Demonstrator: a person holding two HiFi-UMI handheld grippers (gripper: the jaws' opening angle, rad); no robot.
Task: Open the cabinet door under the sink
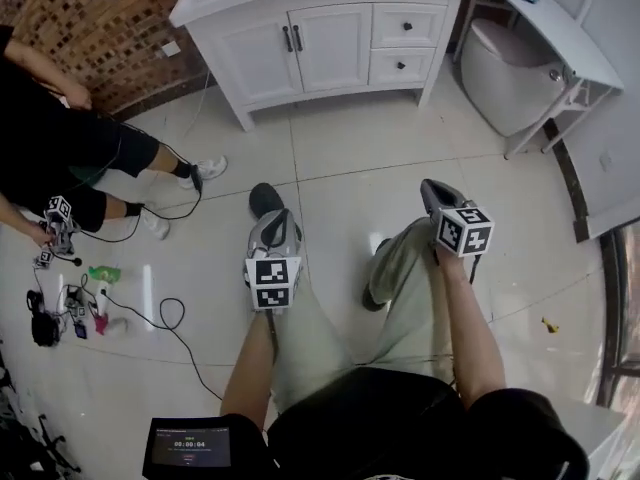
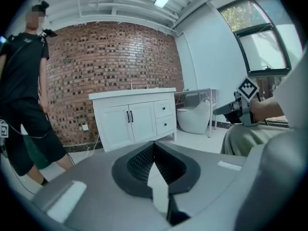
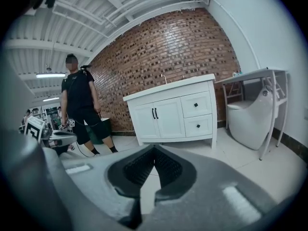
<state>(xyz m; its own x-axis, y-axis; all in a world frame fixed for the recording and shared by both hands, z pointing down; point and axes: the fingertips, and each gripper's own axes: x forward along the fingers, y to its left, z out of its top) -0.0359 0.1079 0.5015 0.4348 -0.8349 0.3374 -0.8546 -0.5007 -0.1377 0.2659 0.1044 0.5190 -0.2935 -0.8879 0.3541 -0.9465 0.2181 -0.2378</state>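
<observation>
Left tool [image 1: 265,199] and right tool [image 1: 436,191] clenched empty; shut cabinet door [image 1: 335,48] faces them, handles [image 1: 292,38] upright.

Floor [image 1: 340,158]: pale glossy tiles, meeting a brick wall [image 1: 100,18] at the far edge.
Far edge: white cabinet [image 1: 330,43] on short legs, doors shut.
Far right corner: white toilet [image 1: 505,73], under a white bench [image 1: 560,28].
Left edge: heap of small gear [image 1: 70,303], and a looping black cable [image 1: 170,318] just beside it.
Right edge: small yellow scrap [image 1: 548,324].
</observation>
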